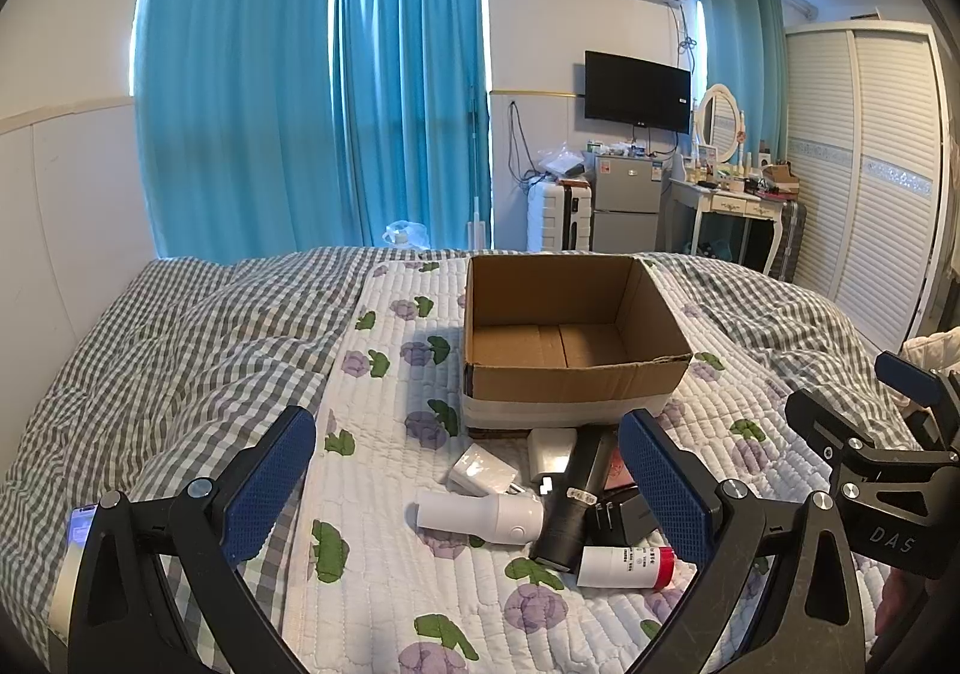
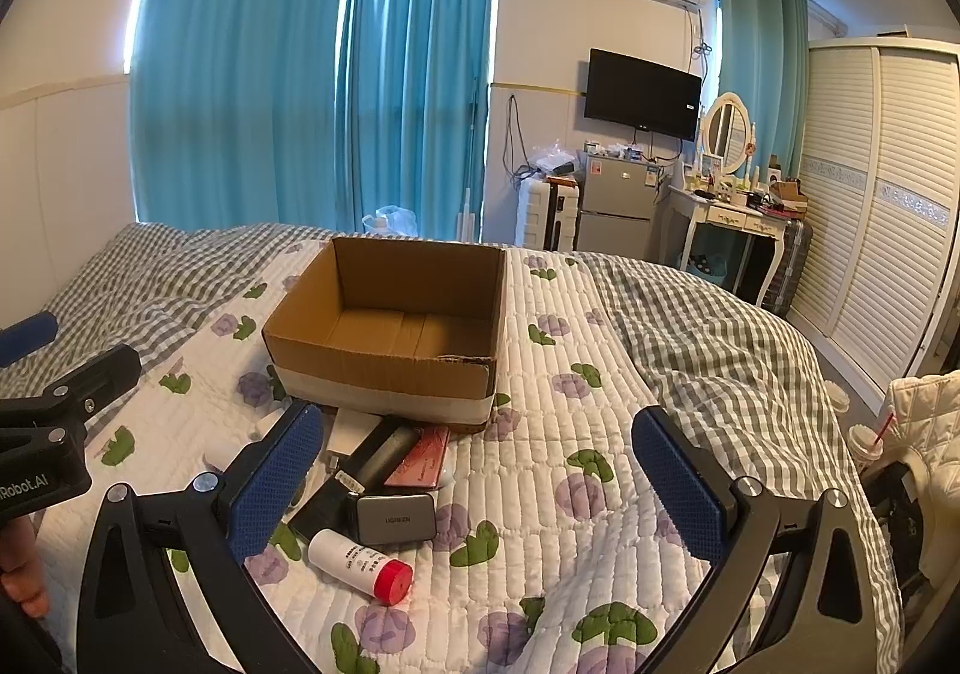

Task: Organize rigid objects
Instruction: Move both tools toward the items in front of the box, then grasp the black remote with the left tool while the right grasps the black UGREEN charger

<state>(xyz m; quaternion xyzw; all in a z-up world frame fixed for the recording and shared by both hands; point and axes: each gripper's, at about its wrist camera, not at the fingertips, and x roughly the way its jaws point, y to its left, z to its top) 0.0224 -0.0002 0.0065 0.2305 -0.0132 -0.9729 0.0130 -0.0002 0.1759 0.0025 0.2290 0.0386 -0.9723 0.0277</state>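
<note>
Both hand-held grippers, left (image 1: 467, 485) and right (image 2: 477, 479), hang wide, holding nothing; the piled gadgets (image 1: 564, 500) before the box (image 1: 570, 338) could scatter if nudged.

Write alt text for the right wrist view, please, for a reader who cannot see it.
The open right gripper hovers over a floral quilt on a bed, holding nothing. Ahead sits an empty cardboard box; before it lie a red-capped white bottle, a grey UGREEN charger, a black cylinder and a pink packet.
</note>
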